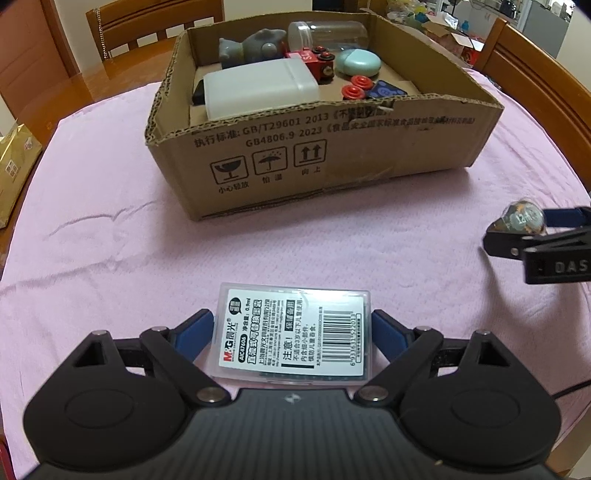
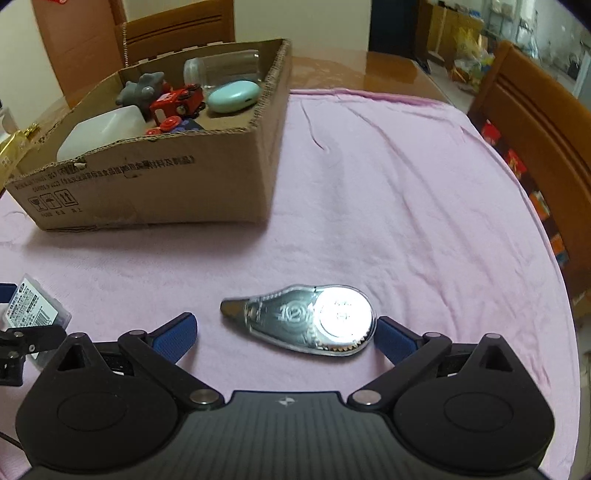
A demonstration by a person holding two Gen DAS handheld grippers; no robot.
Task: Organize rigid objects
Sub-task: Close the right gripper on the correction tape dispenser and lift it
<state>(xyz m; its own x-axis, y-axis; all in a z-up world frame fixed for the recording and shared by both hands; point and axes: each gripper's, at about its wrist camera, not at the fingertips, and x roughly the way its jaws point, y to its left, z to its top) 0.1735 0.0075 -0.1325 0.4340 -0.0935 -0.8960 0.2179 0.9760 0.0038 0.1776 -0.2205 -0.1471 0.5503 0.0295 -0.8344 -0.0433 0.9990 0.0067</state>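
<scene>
My left gripper (image 1: 291, 328) is shut on a clear plastic refill case (image 1: 295, 332) with a white barcode label; both blue pads press its long sides as it lies on the pink cloth. The case (image 2: 33, 310) also shows at the far left of the right wrist view. A teardrop-shaped correction tape dispenser (image 2: 306, 321) lies flat between the fingers of my right gripper (image 2: 284, 332), which stands open. The right pad is at its round end and the left pad is well clear of its tip. In the left wrist view the dispenser (image 1: 524, 221) sits at the right edge.
An open cardboard box (image 1: 332, 147) stands behind on the pink cloth (image 1: 110, 240). It holds a white container (image 1: 258, 88), a grey toy (image 1: 251, 46), a red toy train (image 1: 314, 61), a mint oval case (image 1: 358, 62) and a clear jar (image 1: 328, 33). Wooden chairs (image 2: 535, 110) surround the table. A gold package (image 1: 11, 166) lies at the left.
</scene>
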